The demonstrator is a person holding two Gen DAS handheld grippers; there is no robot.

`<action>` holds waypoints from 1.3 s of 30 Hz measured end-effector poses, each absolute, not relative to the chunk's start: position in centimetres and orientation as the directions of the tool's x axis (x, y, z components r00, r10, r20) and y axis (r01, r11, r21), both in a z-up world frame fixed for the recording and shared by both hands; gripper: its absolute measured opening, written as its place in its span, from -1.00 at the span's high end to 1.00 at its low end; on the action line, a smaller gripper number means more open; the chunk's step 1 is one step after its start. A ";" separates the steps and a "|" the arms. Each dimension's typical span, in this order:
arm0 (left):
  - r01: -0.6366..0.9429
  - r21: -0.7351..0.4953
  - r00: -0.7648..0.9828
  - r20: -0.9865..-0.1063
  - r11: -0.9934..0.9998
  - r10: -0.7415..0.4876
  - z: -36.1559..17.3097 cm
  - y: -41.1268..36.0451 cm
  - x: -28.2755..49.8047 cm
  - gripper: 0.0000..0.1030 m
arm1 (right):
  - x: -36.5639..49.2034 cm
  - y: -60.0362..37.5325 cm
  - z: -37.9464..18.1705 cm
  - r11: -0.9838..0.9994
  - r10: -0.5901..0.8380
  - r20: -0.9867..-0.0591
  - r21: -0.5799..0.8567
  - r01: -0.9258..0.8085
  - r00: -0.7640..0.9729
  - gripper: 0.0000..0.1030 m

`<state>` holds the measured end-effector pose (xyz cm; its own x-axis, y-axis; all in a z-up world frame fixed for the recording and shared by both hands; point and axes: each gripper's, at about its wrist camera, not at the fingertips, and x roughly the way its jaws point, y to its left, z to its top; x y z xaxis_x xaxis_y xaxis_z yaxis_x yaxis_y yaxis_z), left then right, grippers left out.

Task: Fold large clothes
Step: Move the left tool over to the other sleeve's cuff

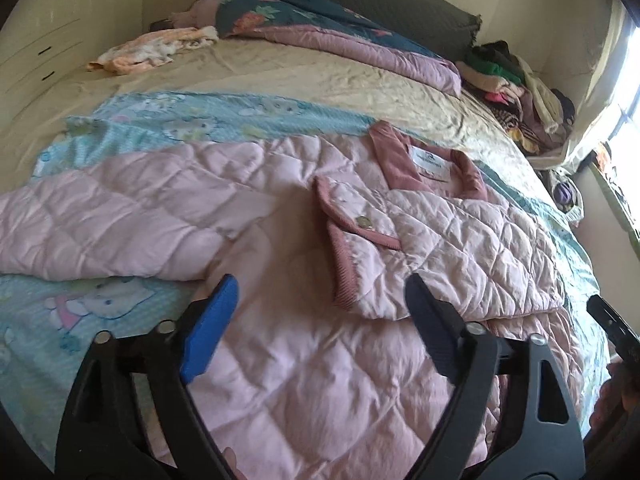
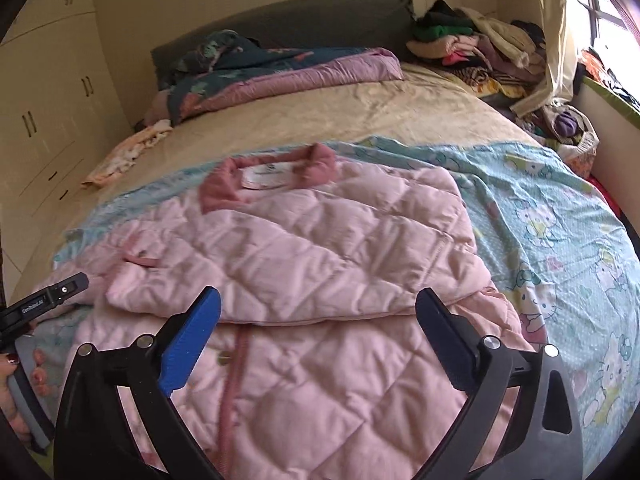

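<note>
A pale pink quilted jacket (image 1: 304, 248) with a darker pink collar (image 1: 424, 164) lies front up on the bed, collar toward the headboard. Its right sleeve is folded across the chest, cuff (image 1: 352, 236) at the middle; its left sleeve (image 1: 100, 220) lies spread out to the left. My left gripper (image 1: 320, 292) is open and empty, hovering over the jacket's lower front. In the right wrist view the jacket (image 2: 320, 264) fills the centre and my right gripper (image 2: 318, 308) is open and empty above its lower half. The other gripper shows at the left edge (image 2: 52, 296).
The jacket rests on a light blue cartoon-print sheet (image 2: 560, 220) over a beige bedspread (image 1: 280, 76). A folded floral quilt (image 1: 320, 28) lies by the grey headboard. A heap of clothes (image 2: 480, 48) sits at the far right. A small peach garment (image 1: 152, 50) lies far left, beside drawers (image 1: 40, 48).
</note>
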<state>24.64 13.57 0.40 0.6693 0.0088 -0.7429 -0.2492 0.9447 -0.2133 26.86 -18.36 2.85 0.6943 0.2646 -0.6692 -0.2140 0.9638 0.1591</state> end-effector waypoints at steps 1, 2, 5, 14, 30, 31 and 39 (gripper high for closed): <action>-0.258 -0.210 0.670 -0.742 0.943 0.018 0.6 13.8 24.3 -0.81 | 26.6 -18.1 3.0 0.962 0.271 -0.666 0.161 -0.221 0.695 -0.89; -0.263 -0.207 0.675 -0.737 0.942 0.026 0.8 14.1 23.9 -0.81 | 26.3 -17.7 3.3 0.960 0.276 -0.662 0.162 -0.227 0.696 -0.89; -0.286 -0.203 0.679 -0.733 0.937 0.048 1.2 15.0 22.9 -0.81 | 25.6 -16.6 4.1 0.953 0.299 -0.649 0.167 -0.252 0.699 -0.90; -0.346 -0.201 0.668 -0.739 0.916 0.090 1.2 17.7 20.7 -0.82 | 24.6 -13.5 5.8 0.940 0.331 -0.632 0.154 -0.305 0.701 -0.90; -0.446 -0.201 0.650 -0.742 0.872 0.162 0.6 23.4 17.5 -0.82 | 23.9 -6.0 6.6 0.893 0.418 -0.626 0.151 -0.423 0.658 -0.90; -0.453 -0.200 0.649 -0.743 0.869 0.167 0.5 23.7 17.4 -0.82 | 23.9 -5.4 6.7 0.890 0.424 -0.624 0.151 -0.431 0.657 -0.90; -0.518 -0.210 0.628 -0.751 0.829 0.202 -0.4 27.1 15.8 -0.82 | 23.3 -0.6 6.8 0.846 0.475 -0.631 0.134 -0.516 0.614 -0.90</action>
